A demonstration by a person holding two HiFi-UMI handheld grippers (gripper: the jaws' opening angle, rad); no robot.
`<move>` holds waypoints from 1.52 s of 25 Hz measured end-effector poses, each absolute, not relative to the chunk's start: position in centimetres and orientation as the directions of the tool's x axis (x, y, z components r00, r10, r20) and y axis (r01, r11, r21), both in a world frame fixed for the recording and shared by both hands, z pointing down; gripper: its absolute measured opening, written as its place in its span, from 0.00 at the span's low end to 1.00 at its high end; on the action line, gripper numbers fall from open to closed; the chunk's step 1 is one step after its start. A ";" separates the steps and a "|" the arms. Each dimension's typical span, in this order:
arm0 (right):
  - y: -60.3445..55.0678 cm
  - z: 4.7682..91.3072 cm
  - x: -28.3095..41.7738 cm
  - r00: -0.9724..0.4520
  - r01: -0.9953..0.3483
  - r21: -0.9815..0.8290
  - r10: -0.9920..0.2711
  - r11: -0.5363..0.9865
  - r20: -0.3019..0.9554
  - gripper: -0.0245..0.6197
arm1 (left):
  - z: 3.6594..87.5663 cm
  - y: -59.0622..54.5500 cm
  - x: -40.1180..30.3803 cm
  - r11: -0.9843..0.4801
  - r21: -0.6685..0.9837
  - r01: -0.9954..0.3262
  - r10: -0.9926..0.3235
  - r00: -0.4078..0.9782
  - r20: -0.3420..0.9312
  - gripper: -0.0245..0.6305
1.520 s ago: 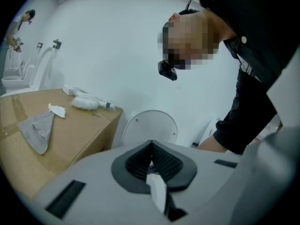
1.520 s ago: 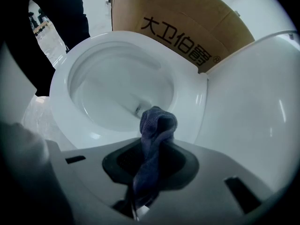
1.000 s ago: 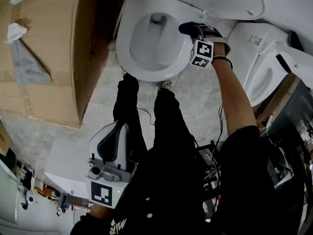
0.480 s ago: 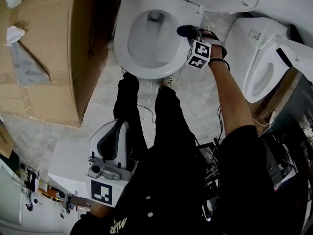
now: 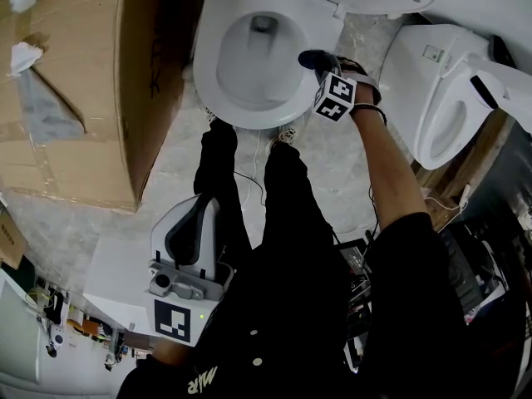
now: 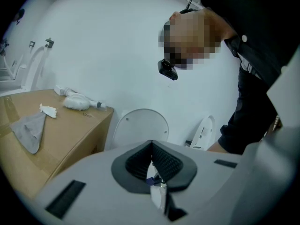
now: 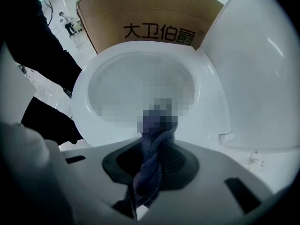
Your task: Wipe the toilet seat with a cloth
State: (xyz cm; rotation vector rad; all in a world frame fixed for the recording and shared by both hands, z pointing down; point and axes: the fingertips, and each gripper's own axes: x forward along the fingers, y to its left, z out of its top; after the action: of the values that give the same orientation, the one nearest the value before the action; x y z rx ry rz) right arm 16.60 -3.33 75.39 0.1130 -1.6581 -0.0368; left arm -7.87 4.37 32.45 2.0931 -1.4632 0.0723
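The right gripper (image 5: 326, 66), right of centre at the top of the head view, had its jaws clenched on the dark cloth (image 7: 149, 165), apparently to drag it along the right rim of the toilet seat (image 5: 293, 105). The left gripper (image 5: 193, 241) hung idle at lower left, jaws together and empty.

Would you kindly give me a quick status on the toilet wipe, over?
Right claw shut on cloth, at toilet seat edge. Left claw shut, empty, held low. Nothing blocking.
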 end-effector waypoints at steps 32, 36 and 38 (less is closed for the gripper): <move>8.0 75.6 13.8 -0.129 -0.338 -0.048 0.004 0.940 0.992 0.17 | 32.4 5.0 -8.3 -0.251 0.424 -0.870 -0.843 0.411 0.346 0.05; 9.0 75.5 13.3 -0.151 -0.396 -0.052 -0.009 0.917 0.988 0.17 | 32.4 5.1 -8.4 -0.256 0.428 -0.867 -0.841 0.418 0.344 0.05; 9.6 75.5 13.0 -0.162 -0.426 -0.059 -0.012 0.903 0.987 0.17 | 32.4 5.1 -8.4 -0.259 0.429 -0.865 -0.840 0.421 0.342 0.05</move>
State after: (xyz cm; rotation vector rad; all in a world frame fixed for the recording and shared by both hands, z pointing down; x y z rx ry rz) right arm 13.01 9.56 75.45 0.3367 -1.7046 0.3756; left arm -8.43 5.13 32.40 2.1201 -1.4374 0.0592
